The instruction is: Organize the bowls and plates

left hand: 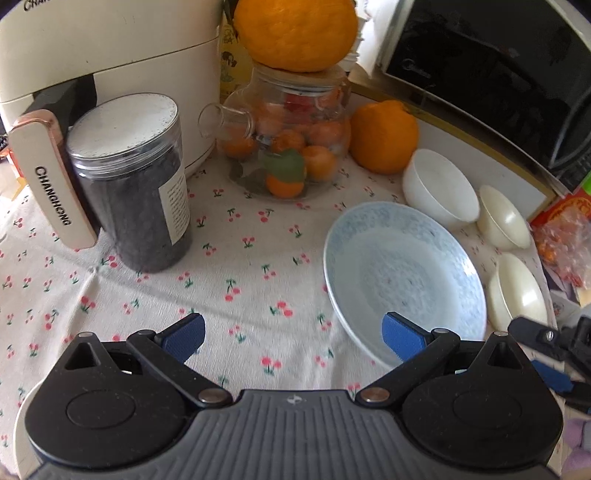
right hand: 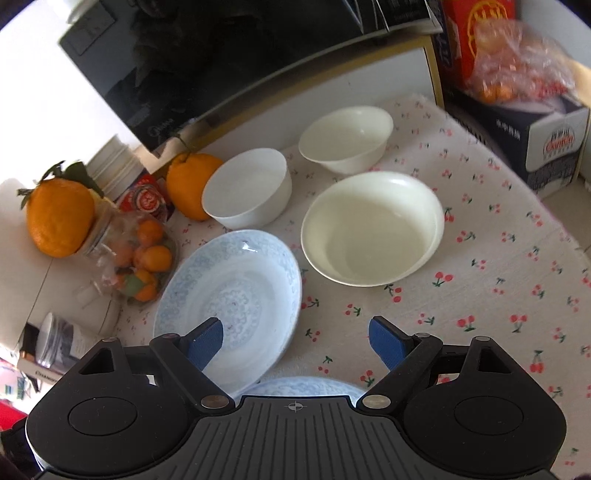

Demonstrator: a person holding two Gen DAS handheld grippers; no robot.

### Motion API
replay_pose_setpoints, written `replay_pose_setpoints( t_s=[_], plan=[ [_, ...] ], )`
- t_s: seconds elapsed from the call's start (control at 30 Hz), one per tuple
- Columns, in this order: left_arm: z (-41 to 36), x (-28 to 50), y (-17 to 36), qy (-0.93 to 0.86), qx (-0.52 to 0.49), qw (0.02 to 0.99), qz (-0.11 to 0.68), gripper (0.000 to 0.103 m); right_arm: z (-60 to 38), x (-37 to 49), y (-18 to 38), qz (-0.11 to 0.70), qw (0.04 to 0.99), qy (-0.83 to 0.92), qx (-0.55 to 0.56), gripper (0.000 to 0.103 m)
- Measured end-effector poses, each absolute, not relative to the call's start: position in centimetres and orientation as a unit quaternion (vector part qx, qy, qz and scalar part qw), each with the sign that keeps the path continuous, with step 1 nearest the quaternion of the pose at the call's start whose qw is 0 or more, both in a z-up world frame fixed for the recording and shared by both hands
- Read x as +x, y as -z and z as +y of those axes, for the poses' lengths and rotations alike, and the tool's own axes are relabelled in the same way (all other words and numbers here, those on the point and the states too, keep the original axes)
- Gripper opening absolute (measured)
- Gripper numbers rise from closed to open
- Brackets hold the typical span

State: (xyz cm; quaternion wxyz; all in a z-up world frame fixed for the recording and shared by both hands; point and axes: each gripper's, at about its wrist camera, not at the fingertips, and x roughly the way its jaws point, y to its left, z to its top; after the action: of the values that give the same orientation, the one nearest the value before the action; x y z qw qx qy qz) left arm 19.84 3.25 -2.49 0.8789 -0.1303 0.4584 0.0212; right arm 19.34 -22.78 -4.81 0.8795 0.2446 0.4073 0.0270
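A pale blue patterned plate lies on the cherry-print tablecloth; it also shows in the right wrist view. A second blue plate's rim peeks out under my right gripper. A white bowl, a small cream bowl and a larger cream bowl stand behind the plate; all show in the left wrist view too, at its right: white, cream, cream. My left gripper is open and empty, its right finger over the plate's near rim. My right gripper is open and empty, its left finger over the plate.
A dark-filled plastic jar, a cream air fryer and a glass teapot of small oranges topped by a big orange stand at the back left. A microwave and boxes line the back.
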Motion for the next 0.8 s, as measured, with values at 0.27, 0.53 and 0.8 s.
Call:
replay_pose_setpoints(
  t_s=[0.27,0.53,0.8],
  plan=[
    [3.5,22.1,4.1,-0.016,-0.175,0.880,0.441,0.092,-23.1,21.5,6.9,0.414,0.861,-0.035,0.292,0.088],
    [2.9,23.0,4.9,0.004,-0.208,0.881,0.425,0.074,-23.1,22.9,8.0,0.403,0.855,-0.052,0.322,0.087],
    [2.5,23.4,5.6,0.015,-0.238,0.869,0.434,0.052,-22.8,23.3,8.8,0.404,0.851,-0.044,0.334,0.074]
  ],
)
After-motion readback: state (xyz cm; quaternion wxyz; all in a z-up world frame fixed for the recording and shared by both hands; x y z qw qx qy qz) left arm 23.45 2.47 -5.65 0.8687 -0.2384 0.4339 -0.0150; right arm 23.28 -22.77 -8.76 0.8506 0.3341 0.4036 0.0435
